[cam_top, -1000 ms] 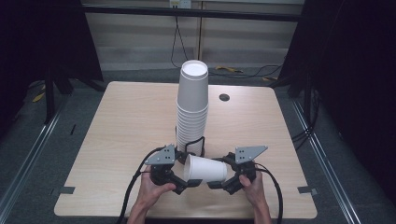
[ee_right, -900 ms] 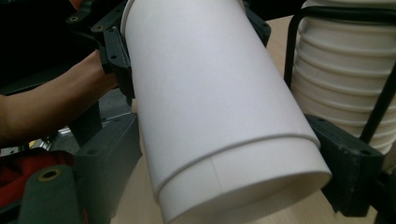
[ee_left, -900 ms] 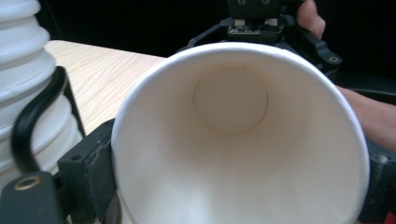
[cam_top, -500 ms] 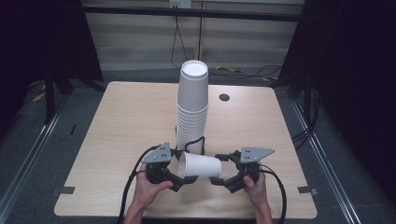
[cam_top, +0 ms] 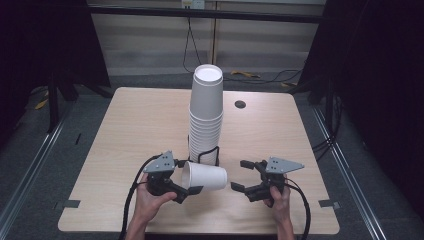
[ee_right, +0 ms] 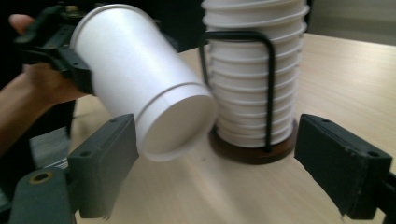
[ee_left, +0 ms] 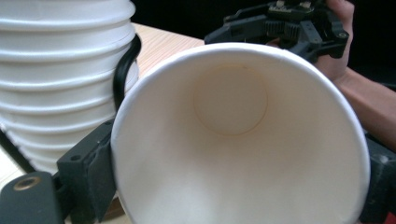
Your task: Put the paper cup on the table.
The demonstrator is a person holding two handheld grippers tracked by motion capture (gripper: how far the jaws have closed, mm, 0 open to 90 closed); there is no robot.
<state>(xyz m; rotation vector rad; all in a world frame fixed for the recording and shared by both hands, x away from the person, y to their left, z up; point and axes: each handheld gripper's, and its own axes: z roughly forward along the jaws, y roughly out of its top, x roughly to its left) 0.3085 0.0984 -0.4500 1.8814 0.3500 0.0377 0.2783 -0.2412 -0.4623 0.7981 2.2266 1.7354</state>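
Note:
A white paper cup (cam_top: pixel 206 176) lies on its side just above the table, mouth to the left, and my left gripper (cam_top: pixel 189 176) is shut on it near the rim. In the left gripper view I look into the cup (ee_left: pixel 233 130), with a black jaw on each side of it. My right gripper (cam_top: pixel 238 175) stands open a little to the right of the cup's base, apart from it. In the right gripper view the wide jaws of the right gripper (ee_right: pixel 224 168) frame the cup's base (ee_right: pixel 175 119). A tall stack of white cups (cam_top: pixel 206 115) stands behind, in a wire holder (ee_right: pixel 268 93).
The stack's holder has a round wooden base (ee_right: pixel 252 151) right behind the held cup. The wooden table (cam_top: pixel 125 130) has a small dark hole (cam_top: pixel 240 104) at the back right. Dark floor, cables and rails lie around the table.
The left gripper with the cup has drifted slightly left and the right gripper slightly right, so a gap now shows between the cup's base and the right jaws.

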